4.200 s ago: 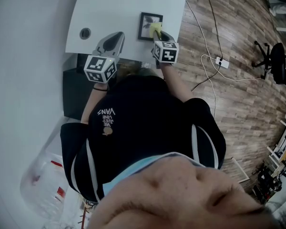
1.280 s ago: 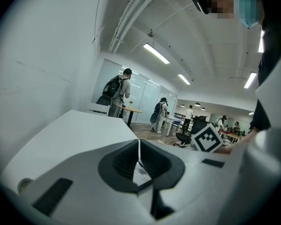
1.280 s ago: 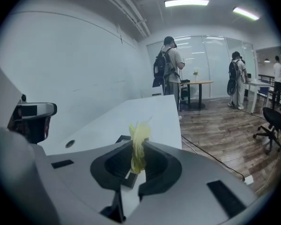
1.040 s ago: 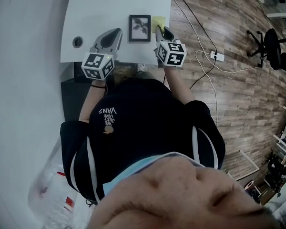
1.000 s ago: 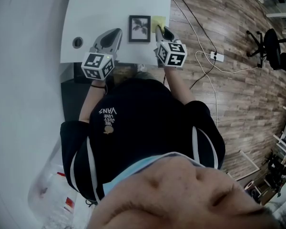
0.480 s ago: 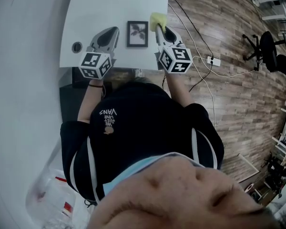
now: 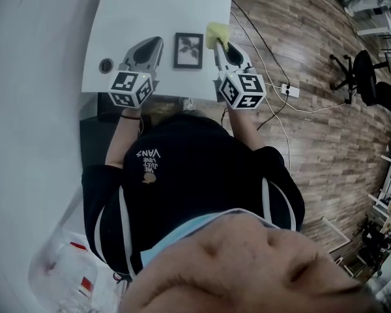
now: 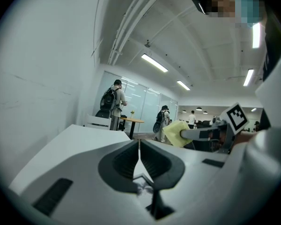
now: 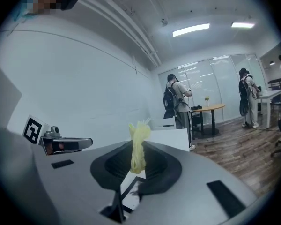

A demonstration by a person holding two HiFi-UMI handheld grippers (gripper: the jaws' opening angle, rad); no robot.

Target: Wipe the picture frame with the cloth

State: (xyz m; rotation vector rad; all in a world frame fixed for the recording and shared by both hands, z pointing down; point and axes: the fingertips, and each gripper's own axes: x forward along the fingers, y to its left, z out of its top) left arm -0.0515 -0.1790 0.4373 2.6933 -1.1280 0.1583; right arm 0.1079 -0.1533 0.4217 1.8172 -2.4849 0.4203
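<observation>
Head view: the table [image 7: 163, 5] occupies the upper centre of the frame. The picture frame [image 7: 188, 50] lies flat on it, near its lower edge. The left gripper [image 7: 156, 42] sits just left of the picture frame, the right gripper [image 7: 217, 43] just right of it. The cloth [image 7: 215, 33] sits between the right gripper's jaws, beside the picture frame's upper right corner. A round hole [image 7: 105, 64] lies in the table left of the left gripper. A power strip [image 7: 290, 90] lies on the floor [image 7: 300, 142], right of the table.

Our white desk [image 7: 156, 8] and the room around it.
We see a round grommet hole [image 7: 105, 64] in the desk, a corded power strip [image 7: 290, 90] on the wood floor [image 7: 313, 162], and a black office chair [image 7: 362, 77] farther right.
</observation>
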